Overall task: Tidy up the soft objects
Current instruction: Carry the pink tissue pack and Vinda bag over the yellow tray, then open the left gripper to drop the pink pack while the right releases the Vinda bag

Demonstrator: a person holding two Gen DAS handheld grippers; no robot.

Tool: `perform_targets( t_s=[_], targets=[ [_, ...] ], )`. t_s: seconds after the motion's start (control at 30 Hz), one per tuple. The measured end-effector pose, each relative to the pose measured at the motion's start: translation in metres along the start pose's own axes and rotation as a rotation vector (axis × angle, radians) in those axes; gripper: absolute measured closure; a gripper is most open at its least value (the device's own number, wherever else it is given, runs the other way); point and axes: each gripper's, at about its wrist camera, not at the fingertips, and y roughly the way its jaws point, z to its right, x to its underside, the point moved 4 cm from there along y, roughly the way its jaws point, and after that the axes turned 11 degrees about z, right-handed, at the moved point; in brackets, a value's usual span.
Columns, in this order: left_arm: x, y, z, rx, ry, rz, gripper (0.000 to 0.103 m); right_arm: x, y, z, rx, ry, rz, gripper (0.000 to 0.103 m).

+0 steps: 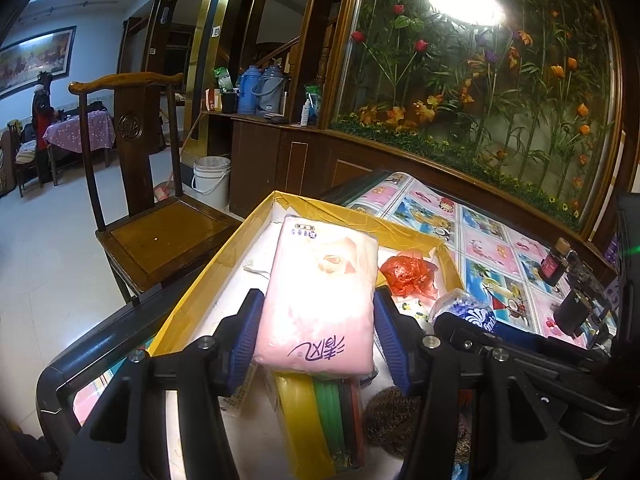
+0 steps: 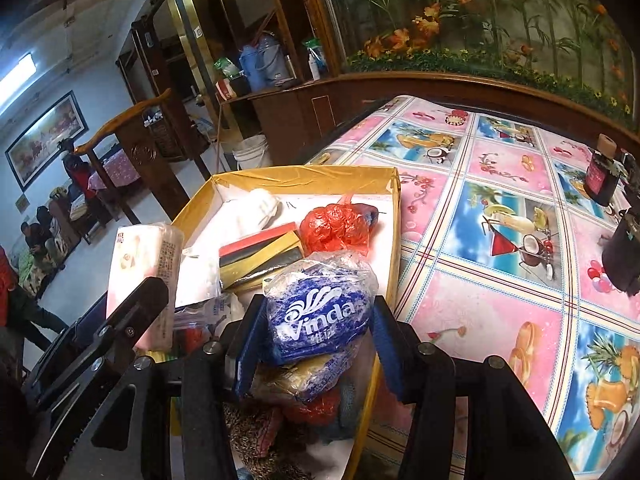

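Patterned tablecloth (image 2: 500, 216) is covered at its left by a yellow-rimmed tray (image 2: 394, 216). Pink tissue pack (image 1: 320, 300) is held above the tray, clamped by left gripper (image 1: 316, 320). Blue Vinda tissue pack (image 2: 320, 312) is gripped between the pads of right gripper (image 2: 316, 328). Red plastic bag (image 2: 336, 226) lies in the tray.

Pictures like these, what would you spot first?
Probably the pink tissue pack between the left gripper's blue fingers, over the yellow box. Then the blue tissue bag in the right gripper, beside the bright cartoon tablecloth.
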Motion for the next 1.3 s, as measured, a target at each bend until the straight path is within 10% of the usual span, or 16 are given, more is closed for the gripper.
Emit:
perform_targets(
  t_s=[0.4,1.3],
  targets=[
    [-0.004,-0.003,-0.012,-0.009,-0.053,0.024,0.021,0.001,-0.004,0.004,-0.035,0.041,0.005,0.043],
    [-0.010,-0.016,-0.009,0.054,-0.058,0.085,0.014,-0.011,-0.063,0.051,0.002,0.125,0.129,0.029]
  ],
)
